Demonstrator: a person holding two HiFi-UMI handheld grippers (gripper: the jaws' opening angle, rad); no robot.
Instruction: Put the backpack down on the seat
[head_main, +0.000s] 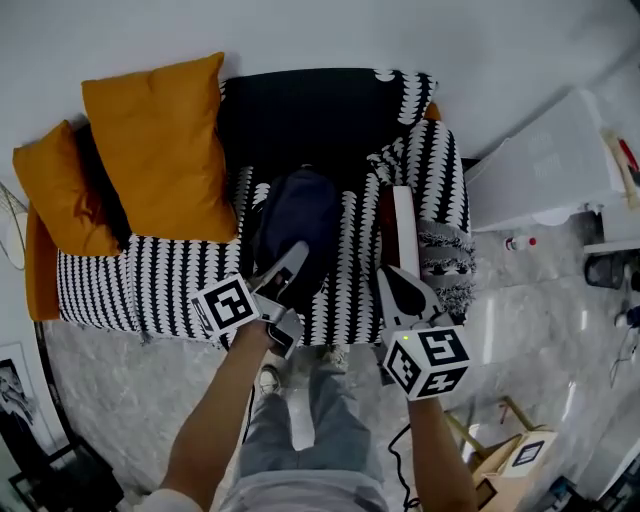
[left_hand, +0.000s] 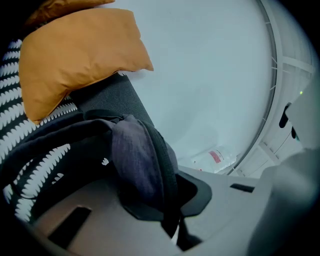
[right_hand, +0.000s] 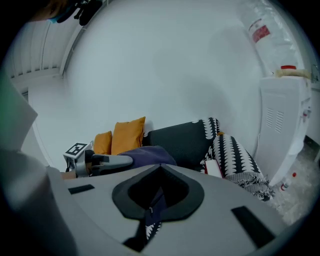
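Observation:
A dark navy backpack (head_main: 300, 215) rests on the seat of a sofa with a black-and-white patterned cover (head_main: 170, 275). My left gripper (head_main: 295, 270) is at the backpack's near side. In the left gripper view its jaws (left_hand: 170, 220) are shut on a fold of the backpack's fabric (left_hand: 137, 160). My right gripper (head_main: 400, 290) hovers over the seat's front edge, just right of the backpack. In the right gripper view its jaws (right_hand: 152, 215) pinch a thin dark blue strap. Beyond them lie the backpack (right_hand: 150, 152) and the left gripper (right_hand: 107, 161).
Two orange cushions (head_main: 160, 150) (head_main: 55, 190) lean on the sofa's left part. A red-and-white flat object (head_main: 398, 225) lies by the right armrest. A white appliance (head_main: 550, 165) and a small bottle (head_main: 518, 242) are right of the sofa, and a cardboard box (head_main: 510, 455) sits on the floor.

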